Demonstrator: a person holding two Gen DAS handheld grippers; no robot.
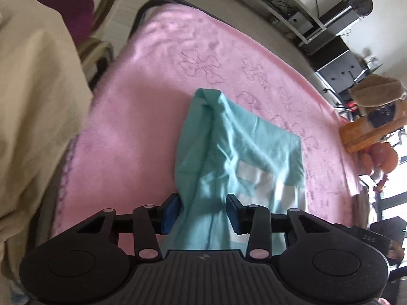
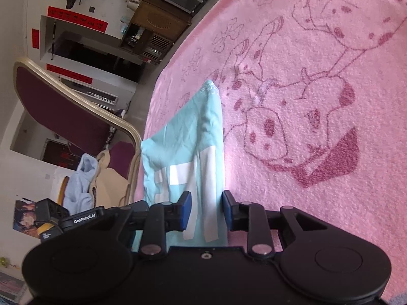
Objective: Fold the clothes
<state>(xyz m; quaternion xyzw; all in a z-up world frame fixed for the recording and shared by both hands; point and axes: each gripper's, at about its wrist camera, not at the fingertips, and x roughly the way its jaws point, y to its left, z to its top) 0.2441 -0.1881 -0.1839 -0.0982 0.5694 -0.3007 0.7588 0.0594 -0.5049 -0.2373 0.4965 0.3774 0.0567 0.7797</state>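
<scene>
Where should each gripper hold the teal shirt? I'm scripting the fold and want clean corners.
Grip the teal shirt at its near edge, one gripper toward each side, coming in along the pink blanket. The cloth already passes between the left gripper and the right gripper, stretching away from them.

Right gripper point(image 2: 205, 209): both blue-padded fingers point(image 2: 186, 209) stand apart, with the near end of a light teal garment point(image 2: 188, 137) passing between them; whether the pads press the fabric cannot be told. The garment bears white block print and runs away from the gripper to a narrow tip. It lies along the left edge of a pink towel point(image 2: 318, 96) with a darker line pattern. A maroon chair point(image 2: 63, 104) with a pale frame stands to the left, off the towel.
</scene>
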